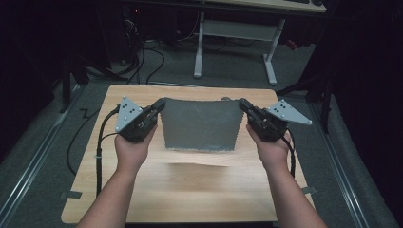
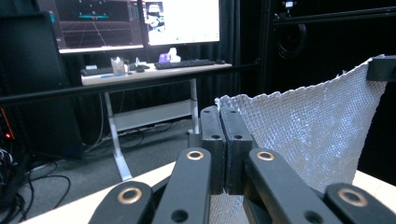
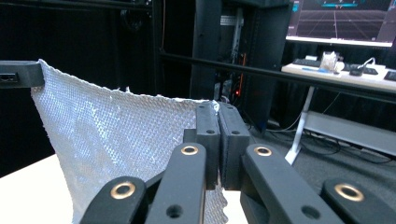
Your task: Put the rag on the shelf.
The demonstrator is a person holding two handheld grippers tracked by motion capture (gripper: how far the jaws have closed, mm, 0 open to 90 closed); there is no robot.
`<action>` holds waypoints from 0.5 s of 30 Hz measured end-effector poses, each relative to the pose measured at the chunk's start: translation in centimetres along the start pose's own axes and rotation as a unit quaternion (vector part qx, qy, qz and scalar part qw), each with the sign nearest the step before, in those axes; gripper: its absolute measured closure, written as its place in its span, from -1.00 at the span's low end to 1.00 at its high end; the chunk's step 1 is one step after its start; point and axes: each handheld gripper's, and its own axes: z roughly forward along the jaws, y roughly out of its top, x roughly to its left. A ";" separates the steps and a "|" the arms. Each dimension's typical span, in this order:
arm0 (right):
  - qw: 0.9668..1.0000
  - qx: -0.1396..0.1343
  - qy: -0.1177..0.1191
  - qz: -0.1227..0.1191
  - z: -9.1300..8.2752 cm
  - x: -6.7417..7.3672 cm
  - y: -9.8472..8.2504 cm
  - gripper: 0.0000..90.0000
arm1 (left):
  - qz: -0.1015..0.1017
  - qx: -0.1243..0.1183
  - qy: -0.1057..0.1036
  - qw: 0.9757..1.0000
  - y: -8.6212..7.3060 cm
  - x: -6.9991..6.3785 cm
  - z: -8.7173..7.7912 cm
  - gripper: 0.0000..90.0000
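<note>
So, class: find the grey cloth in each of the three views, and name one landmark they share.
High view: the grey cloth hangs mid-picture between both grippers, above the wooden table.
Left gripper view: right of centre, a corner in the shut jaws.
Right gripper view: left of centre, likewise clamped.
Shared landmark: the white-legged desk.

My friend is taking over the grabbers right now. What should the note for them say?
Left gripper: shut on the far left corner of the grey cloth.
Right gripper: shut on the far right corner of it.
Where things are: the cloth hangs spread between the two grippers, above the wooden table; its lower edge looks clear of the tabletop, with a shadow under it.
Done: both corners gripped, cloth lifted and stretched flat.
Left: probably laying it down or folding it; keep both grips tight and the hands level so it does not sag.
</note>
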 end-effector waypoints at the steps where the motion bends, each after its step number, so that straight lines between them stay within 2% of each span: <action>1: 1.000 -0.003 0.000 -0.003 0.1 0.0 0.3 0.98 | 0.001 -0.001 0.001 1.000 0.3 0.1 0.1 1.00; 3: 1.000 -0.003 0.000 -0.003 0.1 0.0 0.4 0.98 | 0.001 -0.003 0.002 1.000 0.3 0.1 0.1 1.00; 7: 1.000 -0.004 -0.005 -0.008 0.5 -0.2 0.5 0.98 | 0.013 0.005 0.007 1.000 0.3 0.6 0.8 1.00; 9: 1.000 0.001 -0.008 -0.008 1.1 -0.5 0.5 0.98 | 0.007 0.017 0.008 1.000 0.0 1.4 2.0 1.00; 10: 1.000 0.001 -0.009 -0.008 1.4 -0.6 0.5 0.98 | 0.007 0.017 0.008 1.000 0.0 1.4 2.0 1.00; 12: 1.000 0.005 -0.011 -0.003 2.2 -0.8 0.5 0.98 | 0.019 0.026 0.017 0.999 0.0 2.0 3.3 1.00; 14: 1.000 0.007 -0.011 0.001 2.5 -0.8 0.5 0.98 | 0.017 0.024 0.019 0.999 -0.2 2.3 3.6 1.00; 15: 1.000 0.007 -0.014 0.000 3.3 -1.1 0.4 0.98 | 0.009 0.028 0.020 0.999 -0.4 3.0 4.5 1.00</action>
